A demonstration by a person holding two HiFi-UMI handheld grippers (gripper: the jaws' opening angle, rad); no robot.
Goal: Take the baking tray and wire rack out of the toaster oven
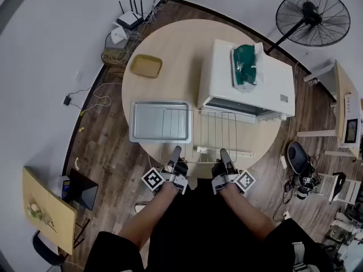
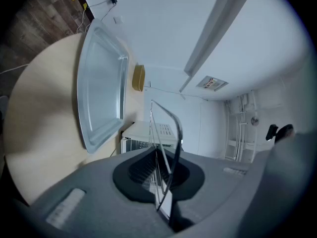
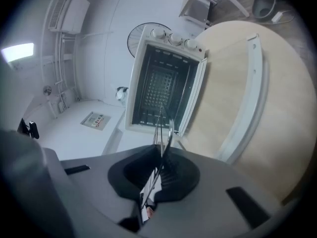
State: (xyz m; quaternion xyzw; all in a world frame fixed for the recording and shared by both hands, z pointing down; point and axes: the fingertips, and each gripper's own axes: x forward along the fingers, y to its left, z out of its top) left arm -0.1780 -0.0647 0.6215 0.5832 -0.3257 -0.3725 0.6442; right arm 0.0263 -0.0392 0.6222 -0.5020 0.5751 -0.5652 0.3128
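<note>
At the near edge of the round table (image 1: 176, 44), both my claws are clamped on the wire rack (image 1: 207, 135). My left gripper (image 1: 176, 150) has its jaws together on a thin wire of the rack's near rim; the left gripper view shows that wire pinched between the pads. My right gripper (image 1: 224, 152) is closed the same way on the near rim further right, with the wire running out from between its jaws toward the toaster oven (image 3: 163, 83).

Rack position: held roughly level, out in front of the oven mouth and above the lowered oven door (image 3: 250, 88). Its left part overlaps the right end of the baking tray (image 1: 153, 120). I cannot tell whether its far edge is fully clear of the oven.

Baking tray: lies flat on the table, left of the oven and apart from both claws.

Oven: white, door open, cavity looks bare in the right gripper view. A green bundle (image 1: 245, 66) sits on its top.

Other: a small yellow dish (image 1: 146, 66) at the far left of the table; a standing fan (image 1: 312, 17) on the floor, far right.
</note>
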